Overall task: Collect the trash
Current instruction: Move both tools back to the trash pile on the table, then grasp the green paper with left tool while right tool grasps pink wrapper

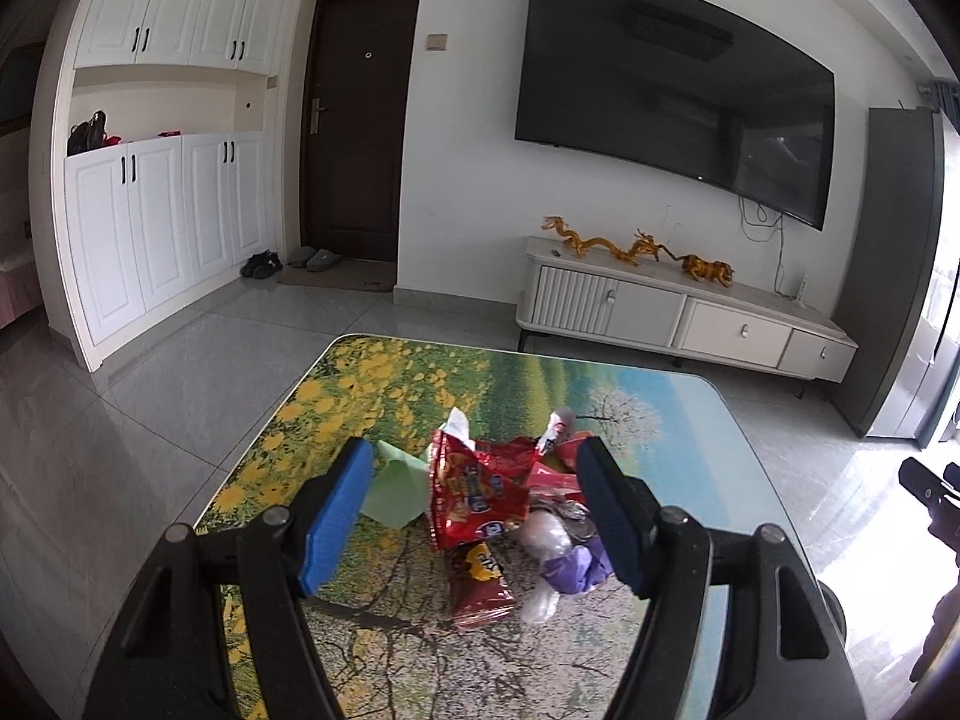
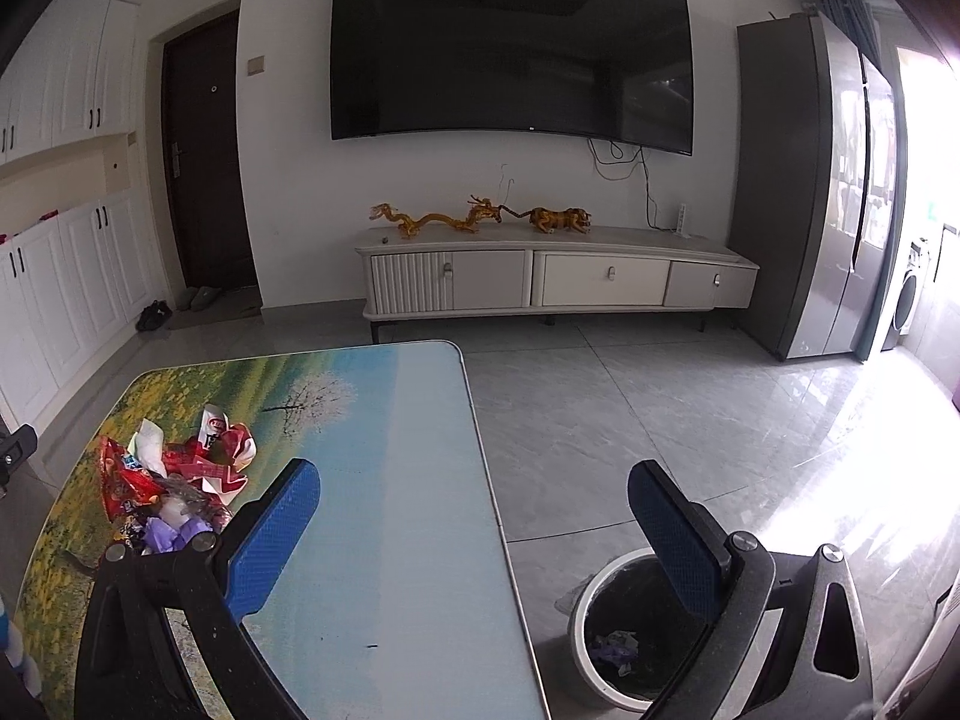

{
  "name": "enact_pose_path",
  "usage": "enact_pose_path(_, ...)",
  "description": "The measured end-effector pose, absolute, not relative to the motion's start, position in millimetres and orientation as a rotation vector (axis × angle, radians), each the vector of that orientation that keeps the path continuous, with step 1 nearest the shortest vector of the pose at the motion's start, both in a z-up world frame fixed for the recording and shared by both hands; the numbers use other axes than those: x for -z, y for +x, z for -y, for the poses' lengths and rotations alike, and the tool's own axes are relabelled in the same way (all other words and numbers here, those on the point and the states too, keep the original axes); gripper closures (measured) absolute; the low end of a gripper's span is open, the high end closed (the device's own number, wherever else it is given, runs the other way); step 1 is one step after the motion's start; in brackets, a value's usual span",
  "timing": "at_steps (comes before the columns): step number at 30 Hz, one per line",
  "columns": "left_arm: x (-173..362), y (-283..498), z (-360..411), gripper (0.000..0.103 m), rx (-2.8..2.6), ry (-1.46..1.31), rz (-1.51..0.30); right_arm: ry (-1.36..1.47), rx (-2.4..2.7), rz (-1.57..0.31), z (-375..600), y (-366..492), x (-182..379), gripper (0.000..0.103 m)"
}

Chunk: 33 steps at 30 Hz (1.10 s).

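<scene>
the trash pile lies on the bench, framed by the open, empty jaws of the left gripper. loose wrappers may be scattered if only one is pinched. the right gripper is held open over the bench edge, above the bin.

left wrist cam sits low over the table, trash pile close at 12 o'clock — right wrist cam sees the same pile at 9 o'clock; both face the tv.
</scene>
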<state>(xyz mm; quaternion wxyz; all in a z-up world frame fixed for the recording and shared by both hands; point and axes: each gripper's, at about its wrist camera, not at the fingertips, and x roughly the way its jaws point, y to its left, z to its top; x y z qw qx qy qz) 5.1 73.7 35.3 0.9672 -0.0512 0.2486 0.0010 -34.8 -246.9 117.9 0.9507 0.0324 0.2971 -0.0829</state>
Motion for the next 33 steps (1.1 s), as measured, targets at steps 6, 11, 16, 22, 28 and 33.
enact_pose_path(6,-27.3,8.0,-92.8,0.034,-0.018,-0.122,-0.519,0.043,0.132,-0.612,226.1,-26.8,-116.8,0.000)
enact_pose_path(11,-17.8,14.2,-108.9,0.034,-0.044,-0.120,-0.543,0.041,0.104,-0.622,215.5,-20.7,-113.4,0.000)
enact_pose_path(16,-2.7,23.0,-129.9,0.034,-0.080,-0.108,-0.582,0.046,0.057,-0.652,203.4,-8.5,-104.0,0.003)
enact_pose_path(22,25.0,38.2,-156.7,0.034,-0.074,-0.093,-0.659,0.051,-0.040,-0.722,184.2,14.2,-81.5,0.020)
enact_pose_path(28,47.4,64.3,-172.0,0.034,-0.001,-0.122,-0.740,0.061,-0.135,-0.784,161.6,49.9,-57.5,0.031)
enact_pose_path(33,58.1,95.4,-173.0,0.035,0.091,-0.148,-0.781,0.074,-0.202,-0.818,144.9,87.1,-40.0,0.034)
